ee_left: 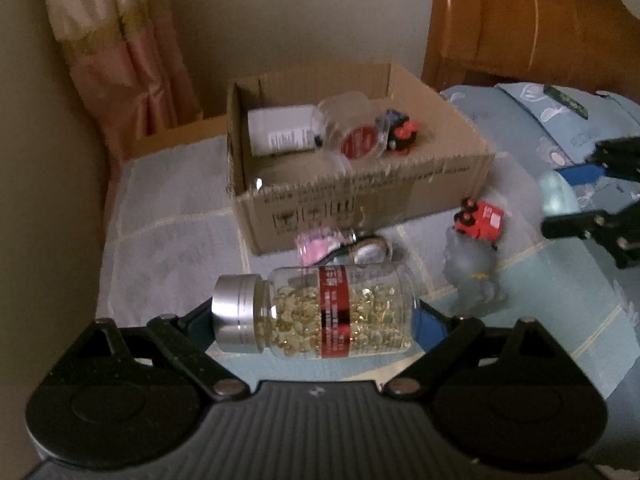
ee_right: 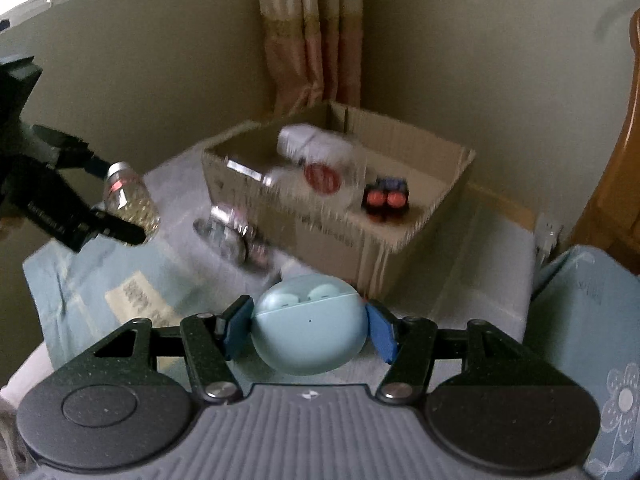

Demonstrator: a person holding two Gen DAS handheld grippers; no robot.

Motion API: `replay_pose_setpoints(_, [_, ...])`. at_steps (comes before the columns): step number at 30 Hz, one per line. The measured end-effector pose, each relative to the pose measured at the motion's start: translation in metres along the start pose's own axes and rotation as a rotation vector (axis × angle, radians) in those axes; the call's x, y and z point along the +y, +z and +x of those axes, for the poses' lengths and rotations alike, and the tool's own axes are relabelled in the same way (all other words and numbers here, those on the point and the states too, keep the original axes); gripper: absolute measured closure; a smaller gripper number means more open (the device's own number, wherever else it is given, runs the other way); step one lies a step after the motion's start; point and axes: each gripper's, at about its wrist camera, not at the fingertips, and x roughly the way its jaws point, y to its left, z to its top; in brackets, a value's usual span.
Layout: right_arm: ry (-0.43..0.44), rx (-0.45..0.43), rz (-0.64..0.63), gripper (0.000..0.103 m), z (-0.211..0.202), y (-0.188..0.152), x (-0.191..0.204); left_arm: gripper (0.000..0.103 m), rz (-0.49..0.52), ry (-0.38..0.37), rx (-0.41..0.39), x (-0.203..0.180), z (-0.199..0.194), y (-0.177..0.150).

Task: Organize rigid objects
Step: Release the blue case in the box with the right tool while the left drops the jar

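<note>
Left wrist view: the left gripper (ee_left: 316, 312) clamps a capsule bottle (ee_left: 320, 312) sideways, lifted clear of the bed, probably bound for the cardboard box (ee_left: 360, 216) ahead. That box holds a white bottle (ee_left: 280, 130), a red-lidded clear jar (ee_left: 356, 136) and a red toy (ee_left: 402, 134). The right gripper (ee_right: 308, 328) grips a mint earbud case (ee_right: 308, 328), near the box.

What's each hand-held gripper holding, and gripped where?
Left hand-held gripper: capsule bottle, lying sideways, pinched end to end, cap and base. Right hand-held gripper: mint earbud case, clamped at its two sides.
</note>
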Motion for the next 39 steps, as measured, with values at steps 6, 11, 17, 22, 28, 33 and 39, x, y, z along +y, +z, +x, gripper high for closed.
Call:
replay_pose_setpoints(6, [-0.026, -0.042, 0.001, 0.037, 0.01, 0.035, -0.008, 0.009, 0.013, -0.013, -0.034, 0.006, -0.008, 0.024])
replay_pose_setpoints(11, [-0.047, -0.073, 0.027, 0.037, 0.027, 0.067, -0.017, 0.009, 0.014, -0.005, -0.068, 0.012, -0.006, 0.048])
replay_pose_setpoints(17, [-0.081, -0.064, 0.076, 0.037, 0.055, 0.089, -0.033, 0.009, 0.033, 0.006, -0.094, 0.017, 0.001, 0.077])
replay_pose_setpoints(22, [-0.089, -0.03, 0.114, 0.037, 0.074, 0.089, -0.043, 0.009, 0.044, 0.02, -0.096, 0.02, 0.012, 0.098])
replay_pose_setpoints(28, [-0.081, 0.016, 0.099, 0.037, 0.088, 0.087, -0.041, 0.009, 0.056, 0.025, -0.079, 0.02, 0.028, 0.121])
replay_pose_setpoints(33, [-0.08, 0.048, 0.097, 0.037, 0.096, 0.084, -0.041, 0.009, 0.071, 0.007, -0.07, 0.011, 0.037, 0.134])
replay_pose_setpoints(39, [-0.087, 0.065, 0.064, 0.028, 0.101, 0.081, -0.033, 0.009, 0.06, -0.026, -0.071, -0.002, 0.052, 0.152])
